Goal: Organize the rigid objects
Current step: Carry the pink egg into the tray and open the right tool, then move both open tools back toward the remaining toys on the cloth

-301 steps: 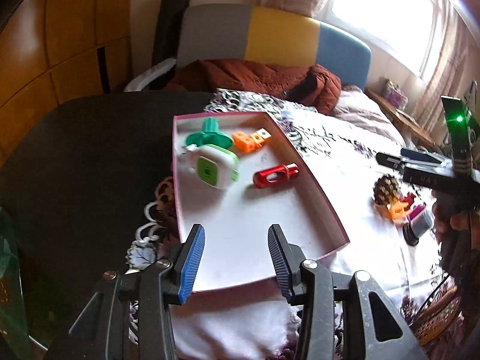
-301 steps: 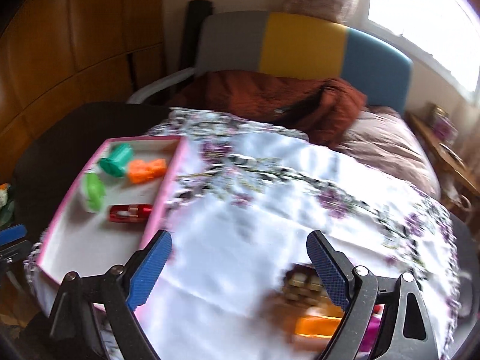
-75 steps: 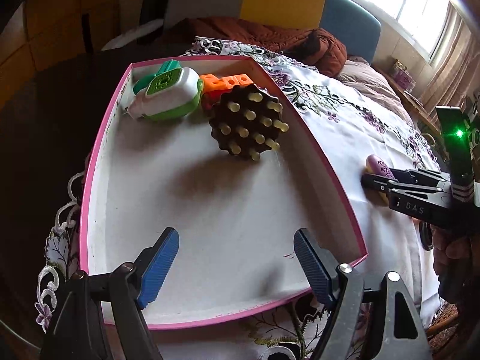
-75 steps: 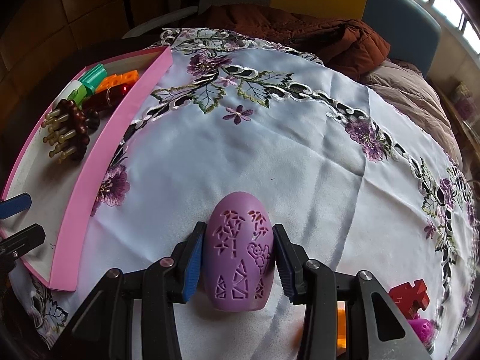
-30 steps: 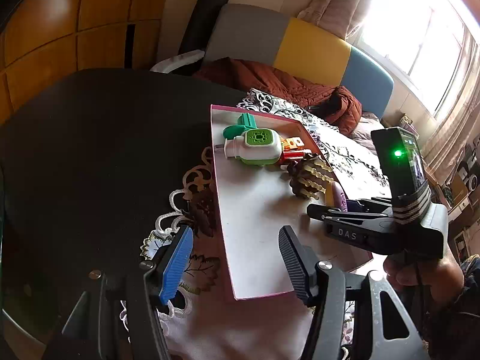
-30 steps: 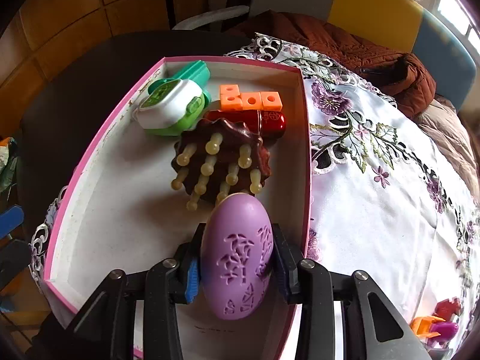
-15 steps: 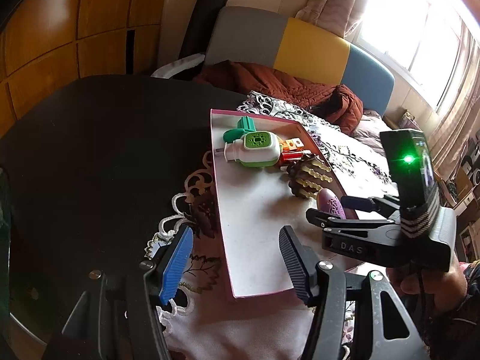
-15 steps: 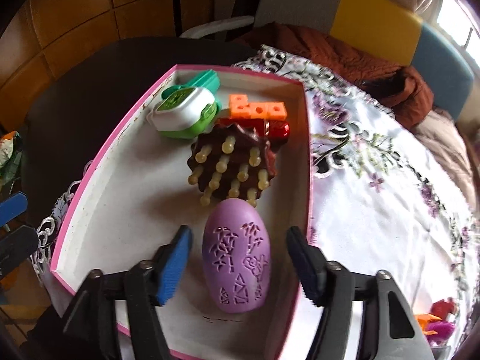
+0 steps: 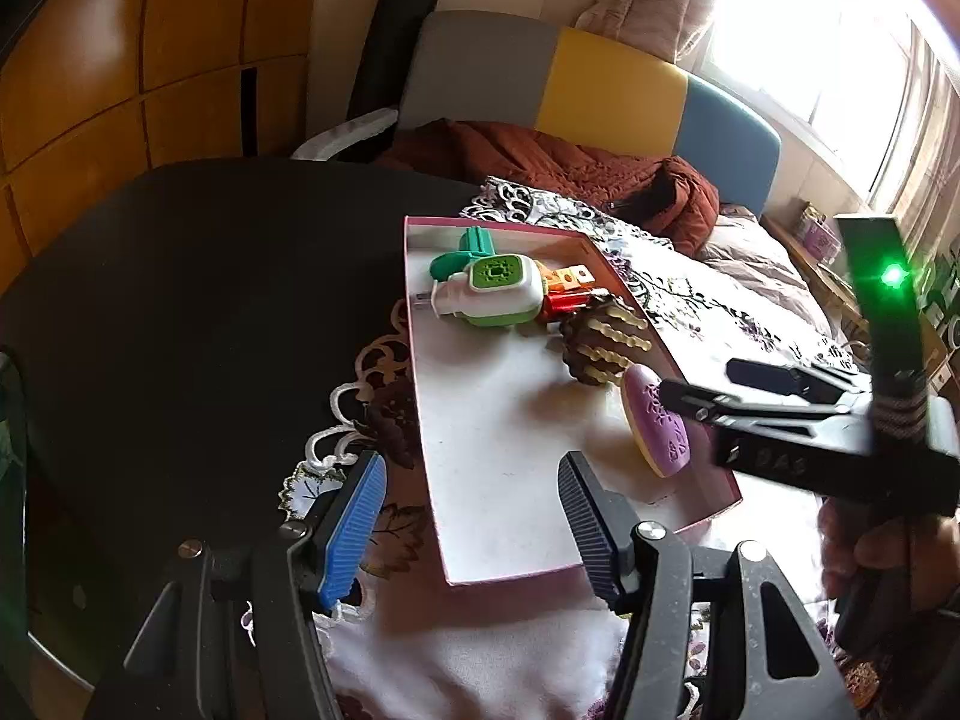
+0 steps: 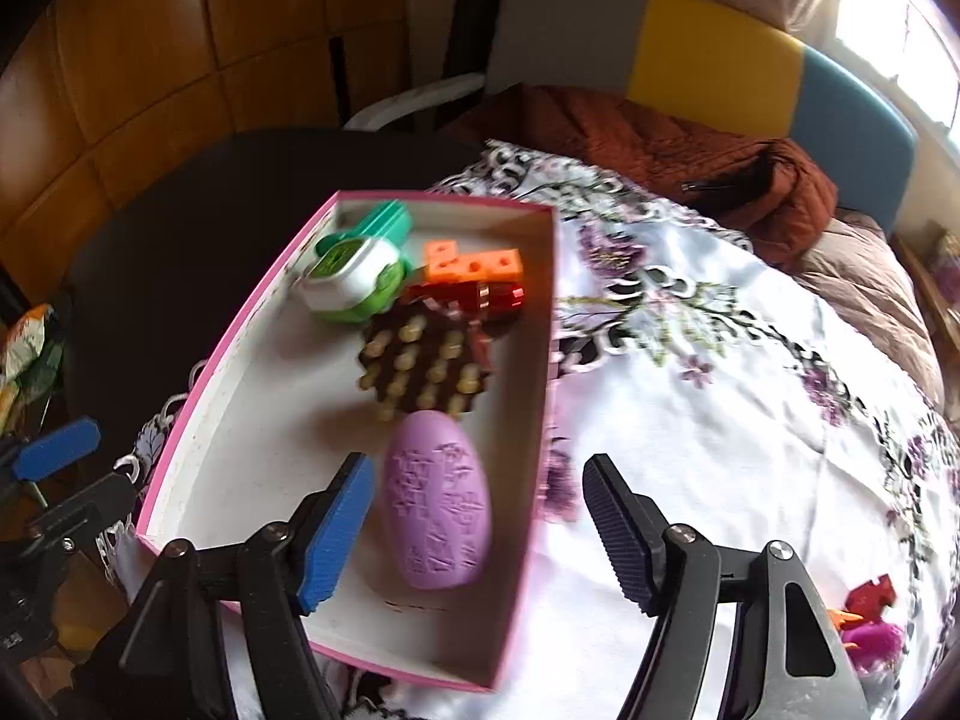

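A pink-rimmed tray (image 10: 543, 360) (image 9: 420, 408) holds a purple egg-shaped piece (image 10: 437, 521) (image 9: 654, 429), a brown pegged disc (image 10: 426, 366) (image 9: 603, 342), a white-green device (image 10: 354, 276) (image 9: 498, 294), an orange block (image 10: 474, 261), a red cylinder (image 10: 486, 297) and a teal piece (image 10: 384, 219). My right gripper (image 10: 480, 531) is open, above the tray's near end with the egg lying free between its fingers. My left gripper (image 9: 474, 531) is open and empty at the tray's near-left corner.
The tray sits on a white flowered cloth (image 10: 720, 396) over a dark round table (image 9: 180, 276). Small red, orange and pink toys (image 10: 864, 615) lie at the right. A chair with a brown jacket (image 10: 660, 144) stands behind.
My right gripper carried the purple egg into the tray, opened and let it go; it is now pulling back. My left gripper has stayed nearly still.
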The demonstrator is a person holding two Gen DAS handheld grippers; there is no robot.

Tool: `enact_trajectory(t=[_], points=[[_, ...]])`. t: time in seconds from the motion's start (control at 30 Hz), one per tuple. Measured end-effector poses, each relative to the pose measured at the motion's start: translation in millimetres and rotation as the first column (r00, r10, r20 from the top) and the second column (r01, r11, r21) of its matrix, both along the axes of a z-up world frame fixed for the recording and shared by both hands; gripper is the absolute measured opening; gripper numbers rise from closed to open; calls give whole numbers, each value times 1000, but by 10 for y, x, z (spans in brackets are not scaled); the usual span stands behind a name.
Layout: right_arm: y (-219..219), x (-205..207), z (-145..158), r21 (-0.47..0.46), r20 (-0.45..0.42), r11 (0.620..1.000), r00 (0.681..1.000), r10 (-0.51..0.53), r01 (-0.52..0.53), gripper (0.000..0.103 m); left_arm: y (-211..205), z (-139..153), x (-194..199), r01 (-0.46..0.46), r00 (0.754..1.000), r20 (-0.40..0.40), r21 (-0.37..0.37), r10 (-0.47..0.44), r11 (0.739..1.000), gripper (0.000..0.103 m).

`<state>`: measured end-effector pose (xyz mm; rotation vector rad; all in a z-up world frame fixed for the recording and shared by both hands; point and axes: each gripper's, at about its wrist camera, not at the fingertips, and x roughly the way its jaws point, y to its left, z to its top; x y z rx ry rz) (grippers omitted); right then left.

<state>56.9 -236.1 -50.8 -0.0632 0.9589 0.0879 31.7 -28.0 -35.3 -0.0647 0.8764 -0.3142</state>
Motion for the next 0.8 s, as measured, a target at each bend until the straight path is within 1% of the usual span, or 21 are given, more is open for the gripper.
enact_trajectory(t=[0.27,0.5,0.67,0.73,0.8], points=[[-428,-106,155,22,46,995,994,-100,99,74,-132,-3,-49,34,999,5,22,-34,999,60],[-931,-254,296,35,84,977,974,-213,210,75,-238,-8,-86,64,998,6,43,-64,997,60],[-1377,-415,398,32,117,948,941,-317,315,76,-342,3,-106,100,995,7,55,-101,993,60],[-1604,-504,449,36,137,925,915,-379,378,76,-406,29,-119,126,992,15,61,-127,990,60],[-1862,-614,505,50,162,892,877,-452,450,76,-481,60,-125,155,987,22,62,-157,986,60]])
